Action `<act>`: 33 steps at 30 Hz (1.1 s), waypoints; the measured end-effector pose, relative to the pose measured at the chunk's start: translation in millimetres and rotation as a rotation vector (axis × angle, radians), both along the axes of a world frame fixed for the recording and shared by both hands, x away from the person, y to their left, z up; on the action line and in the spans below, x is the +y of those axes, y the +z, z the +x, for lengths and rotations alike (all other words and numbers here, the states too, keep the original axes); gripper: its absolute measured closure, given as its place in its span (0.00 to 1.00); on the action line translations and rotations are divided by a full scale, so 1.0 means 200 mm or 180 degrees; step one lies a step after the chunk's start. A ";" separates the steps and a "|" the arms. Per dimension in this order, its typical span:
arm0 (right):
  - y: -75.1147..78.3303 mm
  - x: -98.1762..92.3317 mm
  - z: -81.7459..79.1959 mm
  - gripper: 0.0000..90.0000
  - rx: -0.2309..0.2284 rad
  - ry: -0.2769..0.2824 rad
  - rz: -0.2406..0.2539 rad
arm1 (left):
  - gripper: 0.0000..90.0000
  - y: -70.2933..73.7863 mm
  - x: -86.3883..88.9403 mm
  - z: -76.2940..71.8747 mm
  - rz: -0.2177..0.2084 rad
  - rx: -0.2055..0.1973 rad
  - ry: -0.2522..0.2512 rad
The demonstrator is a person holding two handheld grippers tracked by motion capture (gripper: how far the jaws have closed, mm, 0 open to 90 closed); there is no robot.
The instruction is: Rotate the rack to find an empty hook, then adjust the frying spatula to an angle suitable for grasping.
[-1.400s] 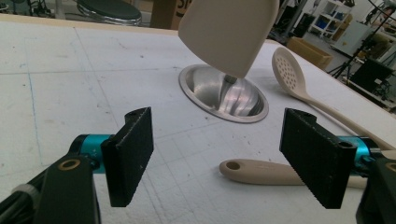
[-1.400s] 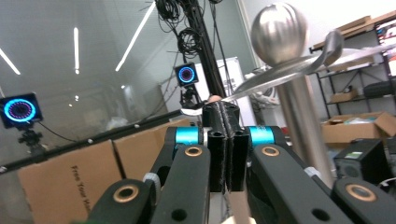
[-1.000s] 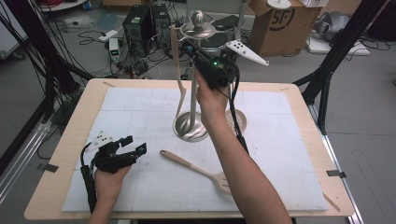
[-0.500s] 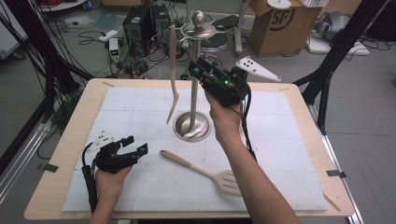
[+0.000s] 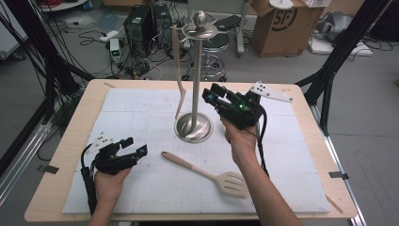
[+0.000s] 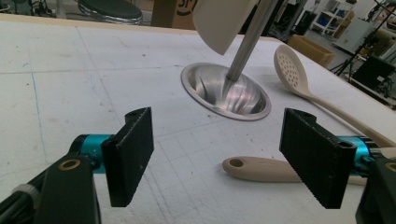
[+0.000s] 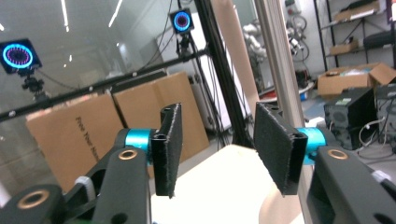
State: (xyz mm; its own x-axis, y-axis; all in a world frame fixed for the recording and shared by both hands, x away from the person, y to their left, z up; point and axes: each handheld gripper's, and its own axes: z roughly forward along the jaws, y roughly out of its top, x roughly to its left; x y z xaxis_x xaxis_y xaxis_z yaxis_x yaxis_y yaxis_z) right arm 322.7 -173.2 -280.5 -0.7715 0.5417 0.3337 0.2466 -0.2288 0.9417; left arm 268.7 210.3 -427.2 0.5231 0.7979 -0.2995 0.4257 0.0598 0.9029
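A metal stand point(image 5: 193, 127) rises from a round base on the white mat, and a beige utensil point(image 5: 178, 70) hangs from its top ring. A beige slotted spatula point(image 5: 207, 172) lies flat in front of the stand. My right gripper point(image 5: 212, 93) hovers open just right of the pole, holding nothing; its own view shows the pole point(image 7: 275, 70) beyond the open jaws. My left gripper point(image 5: 136, 146) rests open on the mat at the lower left. The left gripper view shows the stand's base point(image 6: 226, 95), the spatula's handle point(image 6: 261, 169) and a perforated spoon point(image 6: 289, 70) lying farther off.
The mat covers a wooden table point(image 5: 56, 188). Beyond the far edge stand a stool point(image 5: 211, 52), a cardboard box point(image 5: 277, 23), computer gear and cables. Black frame legs point(image 5: 329, 80) rise at the right.
My right gripper has drawn back from the top of the stand, moving right and down. The beige utensil stays hanging. The left gripper has not moved.
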 end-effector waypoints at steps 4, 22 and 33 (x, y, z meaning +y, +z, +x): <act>-0.07 -0.03 -0.03 0.55 0.0053 -0.0029 -0.0018 | 0.31 0.00 0.00 0.00 0.0029 0.0010 0.0006; -0.32 0.00 -0.04 0.53 0.0478 0.0292 -0.0256 | 0.31 0.00 -0.01 0.00 0.0066 -0.0002 -0.0007; -0.48 0.11 -0.05 0.85 0.0747 0.0470 -0.0524 | 0.31 0.00 -0.01 0.00 0.0061 -0.0010 -0.0012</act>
